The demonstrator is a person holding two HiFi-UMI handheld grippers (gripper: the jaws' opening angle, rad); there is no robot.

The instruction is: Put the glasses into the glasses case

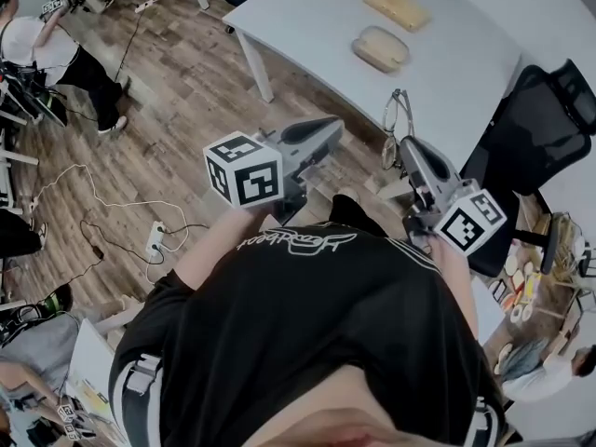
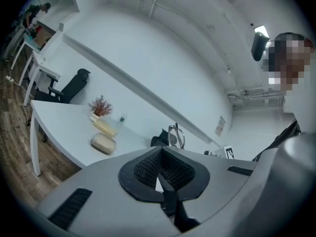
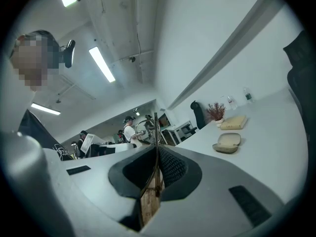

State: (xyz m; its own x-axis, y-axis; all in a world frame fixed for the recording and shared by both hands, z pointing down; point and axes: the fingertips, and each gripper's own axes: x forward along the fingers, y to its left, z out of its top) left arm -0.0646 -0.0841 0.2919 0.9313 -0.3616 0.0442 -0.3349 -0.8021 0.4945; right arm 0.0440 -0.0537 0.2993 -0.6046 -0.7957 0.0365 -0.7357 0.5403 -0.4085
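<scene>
My right gripper [image 1: 410, 152] is shut on a temple of the wire-framed glasses [image 1: 395, 119], which stick up past the jaws near the white table's [image 1: 466, 73] front edge. The right gripper view has the thin frame [image 3: 144, 128] rising from between the closed pads of that gripper [image 3: 156, 149]. The beige glasses case [image 1: 380, 47] lies open on the table beyond, also seen in the left gripper view [image 2: 103, 143] and the right gripper view [image 3: 228, 143]. My left gripper [image 1: 317, 136] hovers beside the right one, left of the glasses [image 2: 176, 136]. Its jaws [image 2: 162, 157] are shut on nothing.
A yellowish box [image 1: 399, 9] and a small vase of red twigs [image 2: 100, 106] sit behind the case. A black office chair [image 1: 540, 119] stands at the table's right. Cables and a power strip [image 1: 154, 240] lie on the wooden floor. People work at desks on the left.
</scene>
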